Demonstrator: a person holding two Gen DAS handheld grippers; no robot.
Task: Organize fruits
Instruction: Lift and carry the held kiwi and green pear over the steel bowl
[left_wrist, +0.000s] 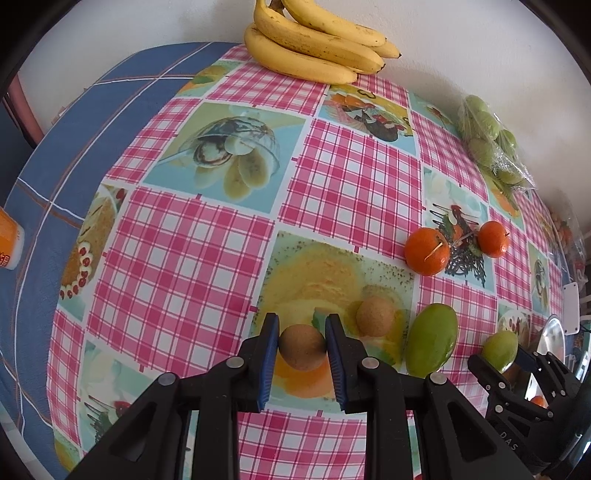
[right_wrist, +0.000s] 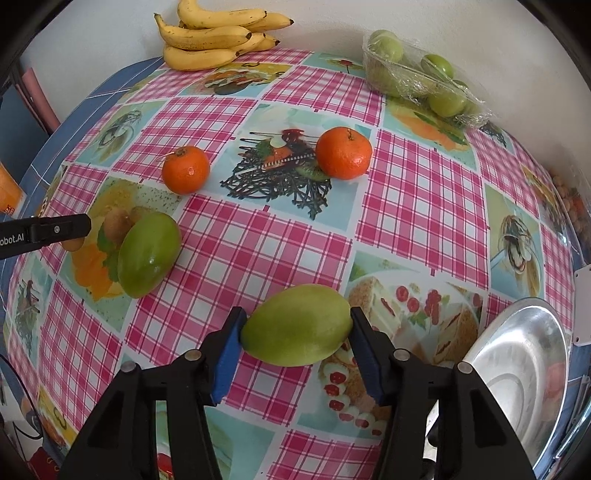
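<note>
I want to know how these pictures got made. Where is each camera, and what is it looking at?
Left wrist: rides on the left tool, looking forward over the table at the brown fruit between its fingers; the right tool shows too.
Right wrist: rides on the right tool, looking at the green mango it grips; the left tool's finger pokes in.
Shared: bananas, two oranges, the other mango.

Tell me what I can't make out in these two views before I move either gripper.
- Metal bowl: cut off by the right wrist view's edge; only a sliver in the left view.
- Brown fruit in the left gripper: nearly hidden behind that gripper's finger in the right view.
- Green fruit in the right gripper: partly hidden by the gripper in the left view.
- Orange carton: cut off at the left edge.
- Items at the table's far right: too blurred to name.
</note>
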